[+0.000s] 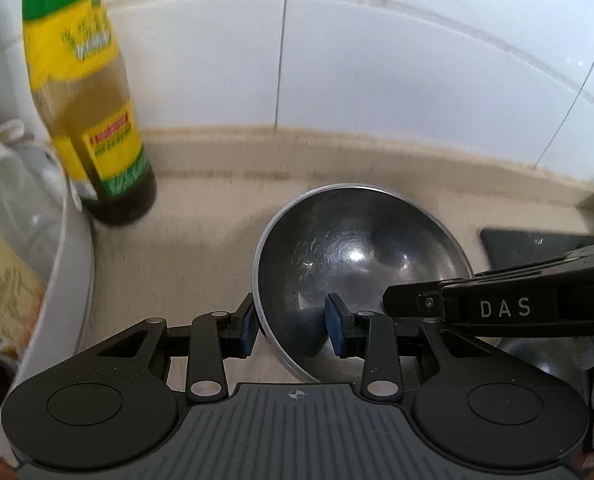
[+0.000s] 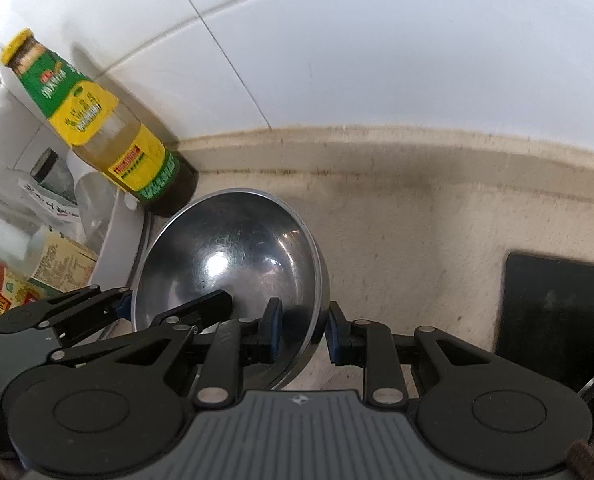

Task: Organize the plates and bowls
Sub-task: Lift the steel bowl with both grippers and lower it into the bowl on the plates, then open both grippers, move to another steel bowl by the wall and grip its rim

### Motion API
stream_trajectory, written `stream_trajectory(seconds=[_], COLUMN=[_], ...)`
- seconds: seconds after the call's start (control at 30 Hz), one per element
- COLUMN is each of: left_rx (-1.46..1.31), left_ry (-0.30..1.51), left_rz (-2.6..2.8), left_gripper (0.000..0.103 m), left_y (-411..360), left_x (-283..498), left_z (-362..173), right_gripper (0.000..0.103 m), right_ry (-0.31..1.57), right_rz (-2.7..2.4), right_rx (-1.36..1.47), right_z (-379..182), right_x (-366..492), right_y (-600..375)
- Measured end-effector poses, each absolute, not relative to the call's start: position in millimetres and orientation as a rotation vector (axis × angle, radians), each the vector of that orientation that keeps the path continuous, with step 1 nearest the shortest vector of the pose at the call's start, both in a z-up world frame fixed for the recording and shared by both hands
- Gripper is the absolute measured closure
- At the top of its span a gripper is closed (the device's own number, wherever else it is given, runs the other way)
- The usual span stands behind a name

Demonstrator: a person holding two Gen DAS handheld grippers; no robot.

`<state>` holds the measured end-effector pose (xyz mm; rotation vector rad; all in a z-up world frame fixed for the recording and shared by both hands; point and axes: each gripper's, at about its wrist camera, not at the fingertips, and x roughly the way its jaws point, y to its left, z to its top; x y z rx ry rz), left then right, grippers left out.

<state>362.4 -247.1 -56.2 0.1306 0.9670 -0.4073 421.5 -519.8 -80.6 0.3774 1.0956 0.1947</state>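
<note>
A steel bowl (image 1: 357, 256) sits on the beige counter; it also shows in the right wrist view (image 2: 225, 256). My left gripper (image 1: 291, 326) straddles the bowl's left rim, one blue pad outside and one inside, with a gap to the rim on each side. My right gripper (image 2: 303, 330) straddles the bowl's right rim the same way, pads apart. The right gripper's finger shows in the left wrist view (image 1: 497, 304) reaching over the bowl's right edge. The left gripper shows at the left of the right wrist view (image 2: 97, 304).
A green and yellow sauce bottle (image 1: 85, 92) stands left of the bowl by the tiled wall, also in the right wrist view (image 2: 109, 136). A white bin (image 1: 69, 248) with jars and packets is at far left. A black slab (image 2: 557, 312) lies at right.
</note>
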Motion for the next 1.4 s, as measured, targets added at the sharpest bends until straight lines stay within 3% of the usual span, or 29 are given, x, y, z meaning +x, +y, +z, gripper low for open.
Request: stream_trajectory(seconds=[0.27, 0.47, 0.67, 0.87, 1.03, 1.13, 1.4], left_rx=[0.144, 0.116, 0.161, 0.169, 0.172, 0.156, 0.154], left_ry=[1.003, 0.972, 0.932, 0.995, 1.087, 1.141, 1.076], left_rz=[-0.407, -0.421, -0.488, -0.594, -0.63, -0.654, -0.688], left_gripper=[0.057, 0.049, 0.042, 0.04, 0.046, 0.058, 0.058], left_y=[-237.7, -204.6, -156.3, -130.4, -130.3, -132.0, -143.9], left_x=[356.7, 326.3, 253.0, 188.2, 167.1, 163.6, 173.4], left_z=[-69.9, -43.3, -9.4, -11.4, -29.8, -39.3, -26.5], right_gripper=[0.081, 0.081, 0.075, 0.075, 0.075, 0.074, 0.077], right_ry=[1.175, 1.113, 1.054, 1.077, 1.192, 1.22, 1.237], right_rz=[0.206, 0.164, 0.332, 0.392, 0.398, 0.41, 0.376], right_rx=[0.385, 0.34, 0.314, 0.307, 0.331, 0.338, 0.377], right_z=[-109.5, -89.4, -37.0, -26.3, -55.2, -64.7, -70.6], right_x=[423.7, 407.8, 319.1, 242.3, 215.5, 209.4, 210.6], right_y=[-509.0, -515.2, -505.9, -478.2, -453.7, -443.8, -446.6])
